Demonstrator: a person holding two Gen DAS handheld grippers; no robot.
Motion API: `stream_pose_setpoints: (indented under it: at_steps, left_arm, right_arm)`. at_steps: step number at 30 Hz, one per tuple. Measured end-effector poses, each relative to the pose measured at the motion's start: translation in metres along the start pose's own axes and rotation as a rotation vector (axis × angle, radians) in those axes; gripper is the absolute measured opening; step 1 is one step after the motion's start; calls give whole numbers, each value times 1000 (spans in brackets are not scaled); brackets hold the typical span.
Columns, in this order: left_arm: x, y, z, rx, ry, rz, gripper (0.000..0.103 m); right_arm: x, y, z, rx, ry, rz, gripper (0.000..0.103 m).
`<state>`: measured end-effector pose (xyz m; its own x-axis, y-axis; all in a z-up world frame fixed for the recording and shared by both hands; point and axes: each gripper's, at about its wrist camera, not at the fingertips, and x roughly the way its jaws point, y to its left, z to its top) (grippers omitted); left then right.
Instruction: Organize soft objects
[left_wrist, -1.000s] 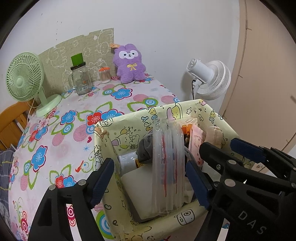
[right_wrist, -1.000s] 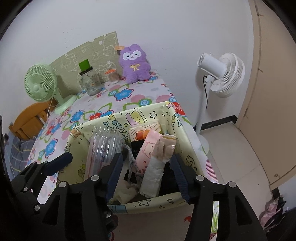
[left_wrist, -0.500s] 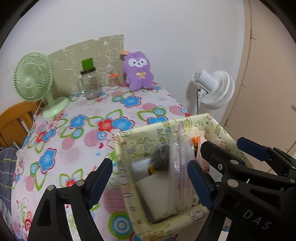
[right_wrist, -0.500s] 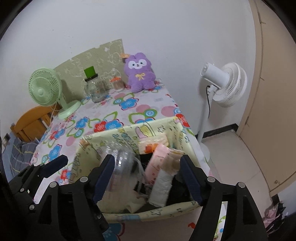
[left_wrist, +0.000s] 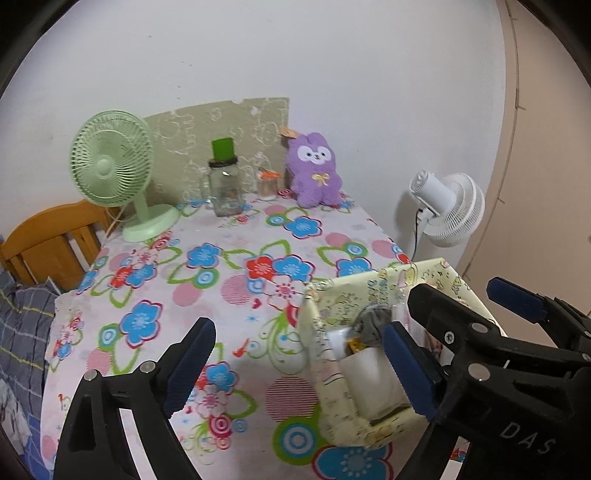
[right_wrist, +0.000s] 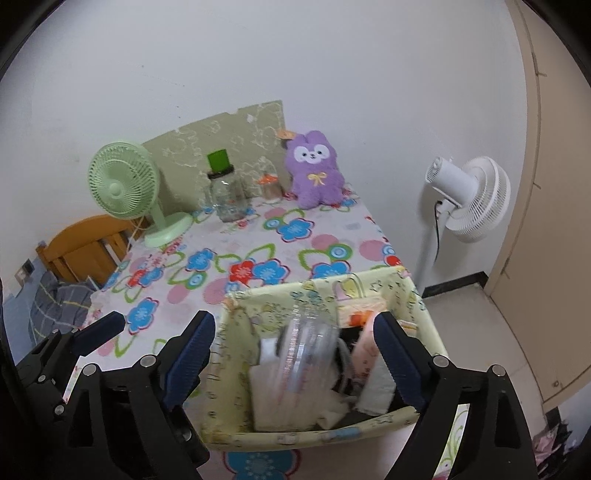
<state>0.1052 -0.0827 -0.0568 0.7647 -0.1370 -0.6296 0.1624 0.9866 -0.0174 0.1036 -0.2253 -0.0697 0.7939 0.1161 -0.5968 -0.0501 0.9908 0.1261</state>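
Note:
A yellow cartoon-print fabric bin stands at the table's near right corner, filled with soft packs, a clear plastic pack and a grey cloth. A purple plush bunny sits at the table's far edge against the wall. My left gripper is open and empty, above the table just left of the bin. My right gripper is open and empty, its fingers spread over the bin.
The floral tablecloth covers the table. A green desk fan, a glass jar with green lid and a small orange-lidded jar stand at the back. A white floor fan stands right of the table. A wooden chair is at left.
Both grippers have pulled back and up from the bin, and the left one has shifted left. The right gripper has opened wider. The bin's contents now sit farther away.

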Motion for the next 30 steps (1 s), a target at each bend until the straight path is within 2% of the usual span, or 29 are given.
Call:
stream_pose_setpoints:
  at_steps: [18,30]
  left_arm:
    - [-76,55,-14,-73,-127,85,102]
    - [-113,76,-33,-92,-195,104,103]
  right_arm:
    - [-58,67,-4,-78,-121,55,100]
    - [-95,87,-20,-93,-188,40,103]
